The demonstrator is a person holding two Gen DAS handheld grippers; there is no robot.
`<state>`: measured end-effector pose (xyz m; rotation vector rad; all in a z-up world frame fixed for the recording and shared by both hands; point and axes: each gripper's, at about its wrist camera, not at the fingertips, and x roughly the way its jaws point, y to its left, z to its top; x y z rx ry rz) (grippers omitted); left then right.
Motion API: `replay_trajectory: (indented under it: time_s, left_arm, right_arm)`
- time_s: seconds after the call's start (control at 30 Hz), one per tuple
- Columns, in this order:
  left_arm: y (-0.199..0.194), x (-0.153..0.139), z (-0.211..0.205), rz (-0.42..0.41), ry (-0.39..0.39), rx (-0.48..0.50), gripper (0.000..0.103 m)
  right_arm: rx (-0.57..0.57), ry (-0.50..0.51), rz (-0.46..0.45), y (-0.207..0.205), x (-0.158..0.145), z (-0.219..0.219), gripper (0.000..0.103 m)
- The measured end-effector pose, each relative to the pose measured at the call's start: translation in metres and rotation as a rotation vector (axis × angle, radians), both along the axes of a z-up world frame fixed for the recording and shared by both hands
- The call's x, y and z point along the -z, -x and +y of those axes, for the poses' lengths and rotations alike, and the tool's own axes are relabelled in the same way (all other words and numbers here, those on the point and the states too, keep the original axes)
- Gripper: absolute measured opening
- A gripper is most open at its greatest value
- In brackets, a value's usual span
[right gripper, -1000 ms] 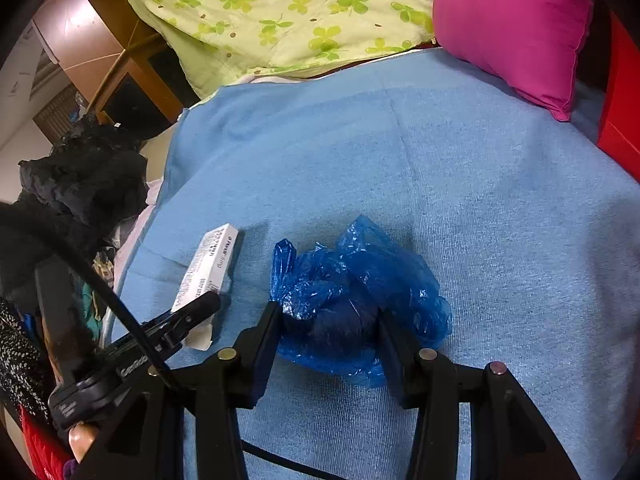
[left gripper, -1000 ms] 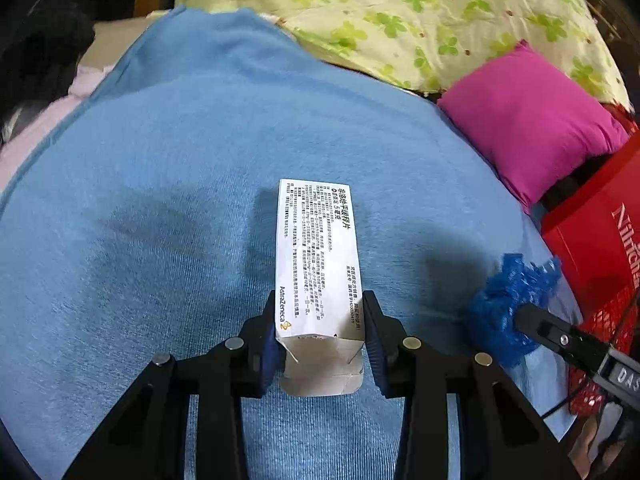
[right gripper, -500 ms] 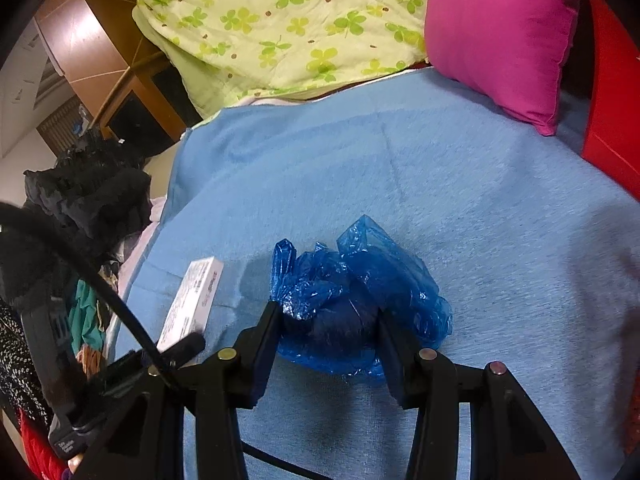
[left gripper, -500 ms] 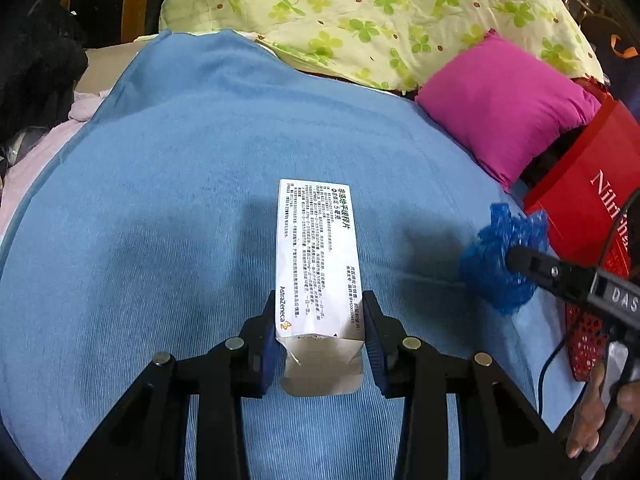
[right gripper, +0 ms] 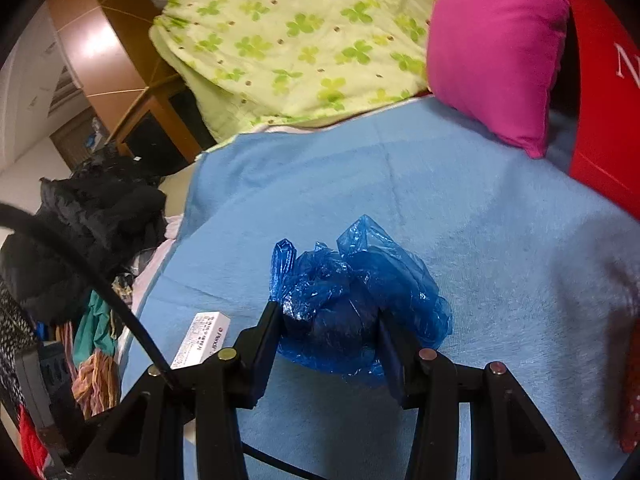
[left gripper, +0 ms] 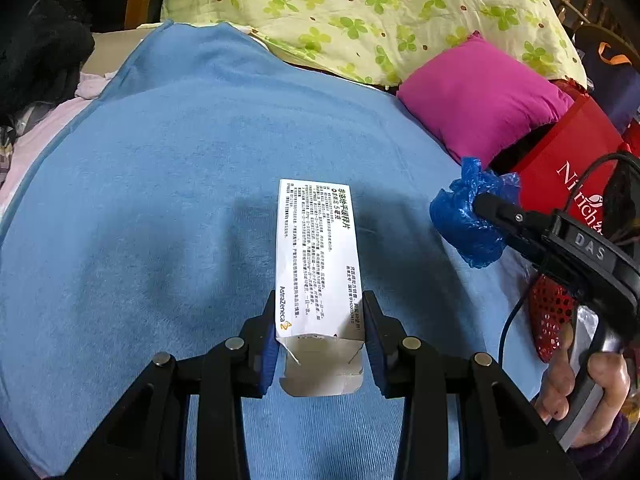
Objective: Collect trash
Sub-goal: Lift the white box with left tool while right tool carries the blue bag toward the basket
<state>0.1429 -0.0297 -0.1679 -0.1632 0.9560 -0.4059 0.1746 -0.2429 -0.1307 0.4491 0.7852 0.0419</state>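
The left gripper is clamped on the white carton; the right gripper squeezes the blue plastic bag between its jaws.

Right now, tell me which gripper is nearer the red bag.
Right. The right gripper, clamping the blue plastic wad, sits beside the red bag; the left gripper, holding the medicine box, is farther away.
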Motion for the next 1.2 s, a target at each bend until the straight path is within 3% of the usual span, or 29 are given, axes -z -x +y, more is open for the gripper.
replay_trajectory:
  time_s: [0.4, 0.67, 1.2]
  left_arm:
    - [0.011, -0.029, -0.004, -0.017, -0.005, -0.014, 0.040]
    - [0.030, -0.058, -0.006, -0.076, -0.007, 0.004, 0.040]
    - [0.064, -0.098, -0.011, -0.165, 0.005, 0.051, 0.040]
  right_arm:
    - [0.019, 0.012, -0.088, 0.051, -0.014, 0.005, 0.049]
    - [0.040, -0.002, -0.111, 0.091, -0.025, 0.005, 0.049]
    - [0.038, 0.033, -0.216, 0.145, -0.087, 0.011, 0.049]
